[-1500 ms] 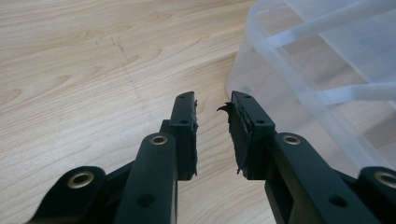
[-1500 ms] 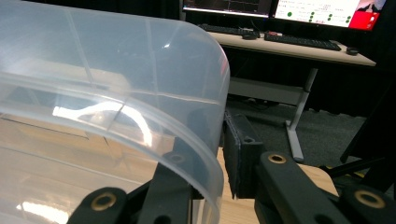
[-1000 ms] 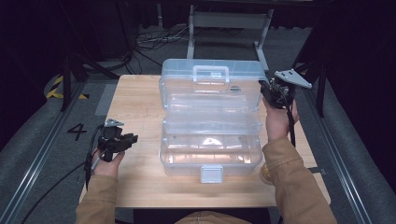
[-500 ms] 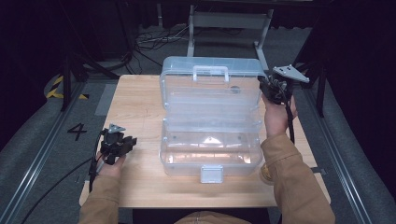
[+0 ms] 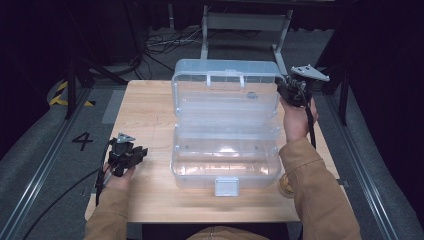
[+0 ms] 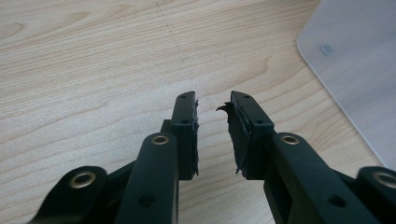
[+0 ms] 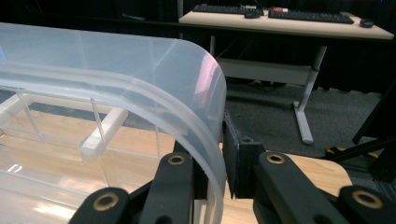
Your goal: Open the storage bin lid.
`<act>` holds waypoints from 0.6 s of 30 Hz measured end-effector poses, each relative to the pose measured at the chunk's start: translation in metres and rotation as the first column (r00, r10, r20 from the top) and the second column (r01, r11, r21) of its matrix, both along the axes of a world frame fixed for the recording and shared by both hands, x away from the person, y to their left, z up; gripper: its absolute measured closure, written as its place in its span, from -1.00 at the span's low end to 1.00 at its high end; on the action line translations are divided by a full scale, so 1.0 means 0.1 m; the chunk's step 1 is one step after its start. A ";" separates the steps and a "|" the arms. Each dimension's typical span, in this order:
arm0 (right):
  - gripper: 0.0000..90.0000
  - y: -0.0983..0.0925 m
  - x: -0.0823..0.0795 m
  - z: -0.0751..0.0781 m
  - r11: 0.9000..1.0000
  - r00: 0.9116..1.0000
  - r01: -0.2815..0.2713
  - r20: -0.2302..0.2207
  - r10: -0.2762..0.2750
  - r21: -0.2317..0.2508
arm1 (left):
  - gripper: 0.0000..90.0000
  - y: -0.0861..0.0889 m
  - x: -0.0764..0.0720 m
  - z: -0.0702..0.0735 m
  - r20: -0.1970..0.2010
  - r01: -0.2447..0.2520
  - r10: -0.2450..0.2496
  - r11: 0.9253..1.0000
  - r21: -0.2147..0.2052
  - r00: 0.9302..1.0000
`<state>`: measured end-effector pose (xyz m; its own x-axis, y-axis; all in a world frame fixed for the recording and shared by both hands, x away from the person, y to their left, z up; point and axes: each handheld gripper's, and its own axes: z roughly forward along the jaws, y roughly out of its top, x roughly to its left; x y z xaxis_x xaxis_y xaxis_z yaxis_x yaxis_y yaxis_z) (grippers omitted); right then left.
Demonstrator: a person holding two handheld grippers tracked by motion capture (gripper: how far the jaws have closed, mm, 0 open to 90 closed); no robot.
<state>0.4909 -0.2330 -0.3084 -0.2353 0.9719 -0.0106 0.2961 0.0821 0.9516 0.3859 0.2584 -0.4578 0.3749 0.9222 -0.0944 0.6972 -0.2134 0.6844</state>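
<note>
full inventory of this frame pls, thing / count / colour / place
storage box: 1, clear plastic, mid-table, open
box lid: 1, clear, raised at the far side, rim between the right gripper's jaws
latch: 1, pale, box front edge
table: 1, light wood, under everything
desk with keyboards: 1, pale top, background of right gripper view
floor cables: several, dark, behind the table
number 4: 1, black, on the floor, left of the table
left gripper: 1, black, over bare wood, jaws apart, empty
right gripper: 1, black, clamped on the lid's right corner
sleeves: 2, tan, bottom edge
</note>
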 end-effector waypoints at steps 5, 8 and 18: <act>0.81 0.00 0.05 0.01 1.000 1.000 0.001 -0.016 -0.001 0.001 | 0.61 0.00 -0.01 0.00 -0.005 0.000 0.000 1.000 -0.001 1.000; 0.81 0.00 0.08 0.02 1.000 0.999 0.004 -0.033 -0.004 -0.005 | 0.61 0.00 -0.01 0.00 -0.007 0.000 0.000 1.000 -0.002 1.000; 0.82 -0.01 0.21 0.01 1.000 0.998 -0.003 -0.060 0.002 -0.007 | 0.61 -0.01 -0.04 0.01 -0.008 0.001 -0.001 1.000 0.011 1.000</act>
<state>0.5121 -0.2337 -0.3077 -0.2380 0.9713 -0.0032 0.3526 0.0895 0.9315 0.3815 0.2570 -0.4566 0.3752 0.9229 -0.0866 0.7021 -0.2219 0.6766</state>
